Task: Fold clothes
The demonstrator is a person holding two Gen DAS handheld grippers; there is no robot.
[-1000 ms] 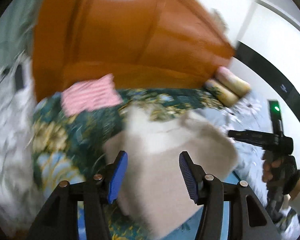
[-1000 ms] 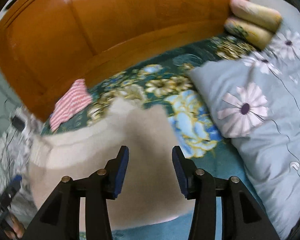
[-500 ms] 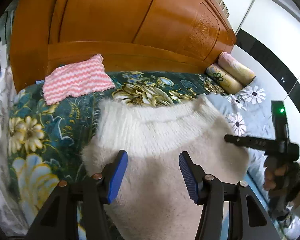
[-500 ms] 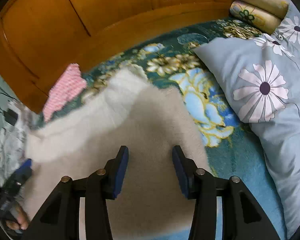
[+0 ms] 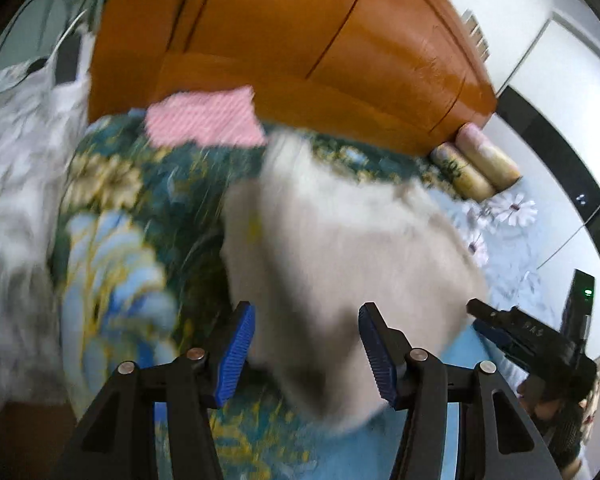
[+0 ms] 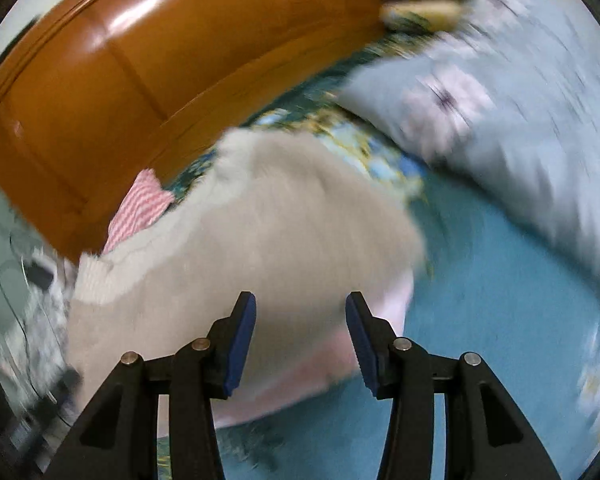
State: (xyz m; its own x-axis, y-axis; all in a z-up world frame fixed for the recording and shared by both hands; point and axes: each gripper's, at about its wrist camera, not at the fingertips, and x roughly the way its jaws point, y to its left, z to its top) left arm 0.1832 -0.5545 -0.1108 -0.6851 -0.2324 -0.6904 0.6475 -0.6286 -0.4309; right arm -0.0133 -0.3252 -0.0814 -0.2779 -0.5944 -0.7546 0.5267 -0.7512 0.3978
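A fluffy cream sweater (image 5: 340, 248) lies spread on the floral bedspread (image 5: 112, 248); it also shows in the right wrist view (image 6: 260, 240). My left gripper (image 5: 306, 354) is open and empty, hovering over the sweater's near edge. My right gripper (image 6: 300, 340) is open and empty above the sweater's lower part. The right gripper also shows at the right edge of the left wrist view (image 5: 496, 328). A folded pink-and-white striped garment (image 5: 204, 118) lies by the headboard; it also shows in the right wrist view (image 6: 140, 208). Both views are blurred.
A wooden headboard (image 5: 300, 40) stands behind the bed. A grey pillow with flowers (image 6: 500, 120) lies on the right. Two rolled bolsters (image 5: 476, 168) sit at the far corner. A grey patterned cloth (image 5: 16, 200) with cables lies at the left.
Both grippers have swung and the views are now motion-blurred. The sweater looks more bunched and angled than half a second ago. Both grippers stay open.
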